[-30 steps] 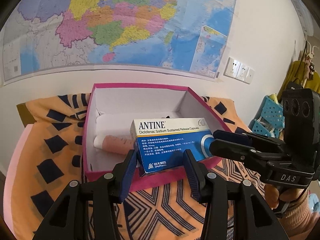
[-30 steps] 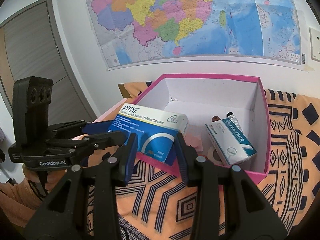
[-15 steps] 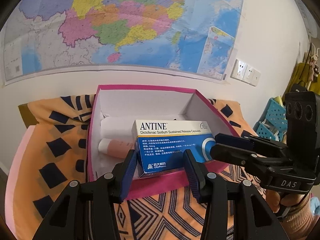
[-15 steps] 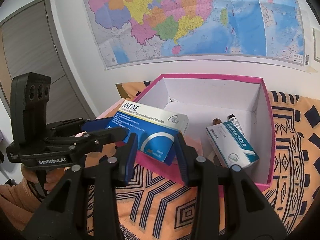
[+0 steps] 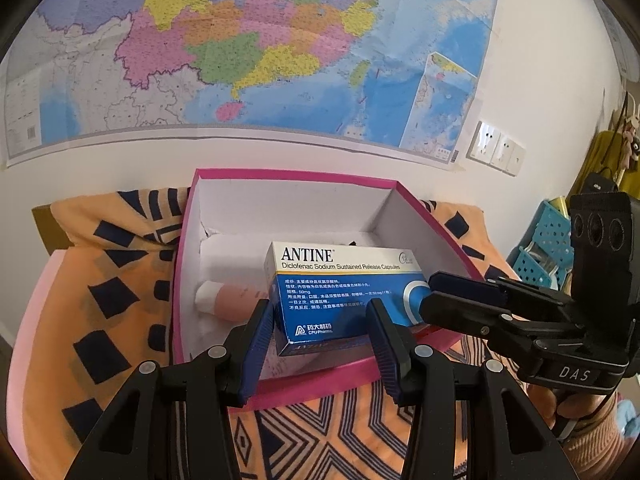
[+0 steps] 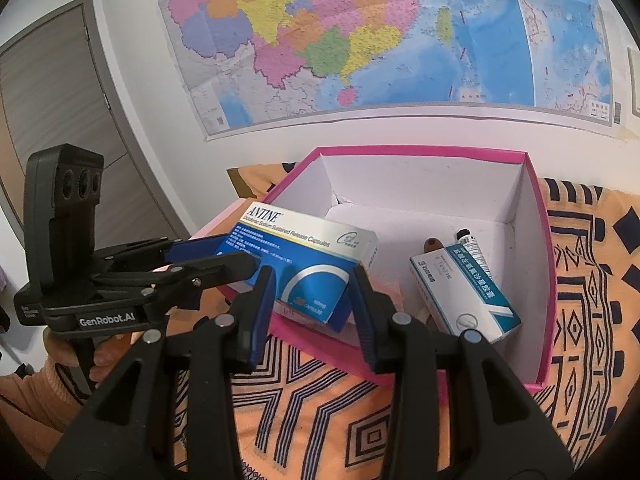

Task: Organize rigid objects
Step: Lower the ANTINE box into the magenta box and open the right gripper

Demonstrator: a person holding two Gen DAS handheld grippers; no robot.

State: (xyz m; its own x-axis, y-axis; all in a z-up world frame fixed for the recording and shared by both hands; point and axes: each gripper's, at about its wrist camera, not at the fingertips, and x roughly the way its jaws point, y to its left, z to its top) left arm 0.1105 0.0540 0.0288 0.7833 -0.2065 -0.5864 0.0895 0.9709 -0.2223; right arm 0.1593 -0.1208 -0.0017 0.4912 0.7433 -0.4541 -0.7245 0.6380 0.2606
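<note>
Now carried over the pink box [image 5: 312, 390]: ANTINE carton [image 5: 344, 300] pinched by both the left gripper [image 5: 318, 344] and right gripper [image 6: 314, 316] fingers, ready for lowering inside.

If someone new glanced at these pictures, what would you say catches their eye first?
Probably the blue-and-white ANTINE carton, held over the near edge of the open pink box, with both the left gripper and the right gripper at its ends. Next, the large coloured map filling the wall behind. Inside the box lie a teal carton at the right and a pink tube at the left.
</note>
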